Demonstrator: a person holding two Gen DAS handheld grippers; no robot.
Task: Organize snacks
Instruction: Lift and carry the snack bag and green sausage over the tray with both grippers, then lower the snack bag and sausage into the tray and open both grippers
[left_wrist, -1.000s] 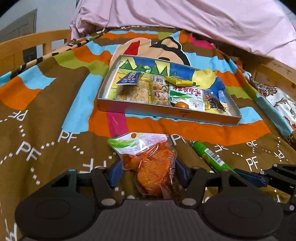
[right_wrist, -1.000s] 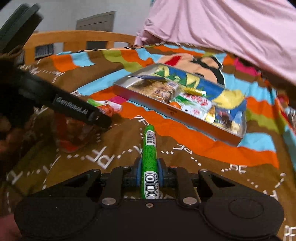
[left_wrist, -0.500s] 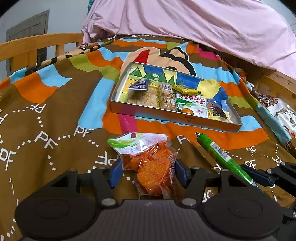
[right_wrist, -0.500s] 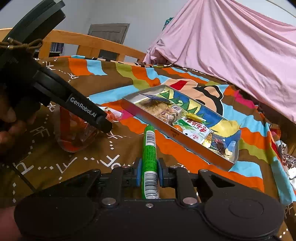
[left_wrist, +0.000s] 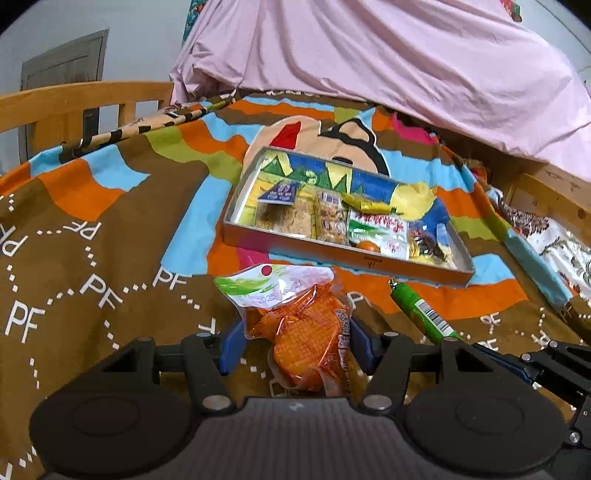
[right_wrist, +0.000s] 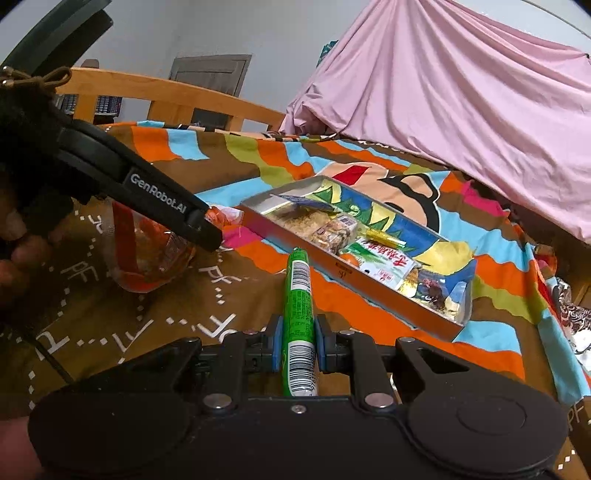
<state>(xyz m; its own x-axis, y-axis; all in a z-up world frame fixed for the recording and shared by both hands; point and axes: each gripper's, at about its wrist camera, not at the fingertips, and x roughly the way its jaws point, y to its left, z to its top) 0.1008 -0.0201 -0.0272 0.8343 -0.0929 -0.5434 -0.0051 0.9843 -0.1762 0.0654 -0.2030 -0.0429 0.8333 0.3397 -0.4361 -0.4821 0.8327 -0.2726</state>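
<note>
My left gripper (left_wrist: 295, 341) is shut on an orange snack packet (left_wrist: 306, 332) with a green-and-white top, held above the bedspread. My right gripper (right_wrist: 298, 341) is shut on a green sausage stick (right_wrist: 298, 295) with a barcode label; it also shows in the left wrist view (left_wrist: 421, 314). A shallow metal tray (left_wrist: 332, 249) lies ahead on the bedspread and holds several snack packets. It also shows in the right wrist view (right_wrist: 295, 240). The left gripper (right_wrist: 207, 230) with the orange packet (right_wrist: 147, 254) shows at the left of the right wrist view.
A colourful patterned bedspread (left_wrist: 92, 240) covers the bed. A pink sheet (left_wrist: 388, 62) is heaped behind the tray. A wooden bed rail (left_wrist: 74, 99) runs along the left, and another wooden edge (left_wrist: 546, 195) is at the right.
Both grippers have risen with their snacks still held. The tray now looks farther off and lower in both views.
</note>
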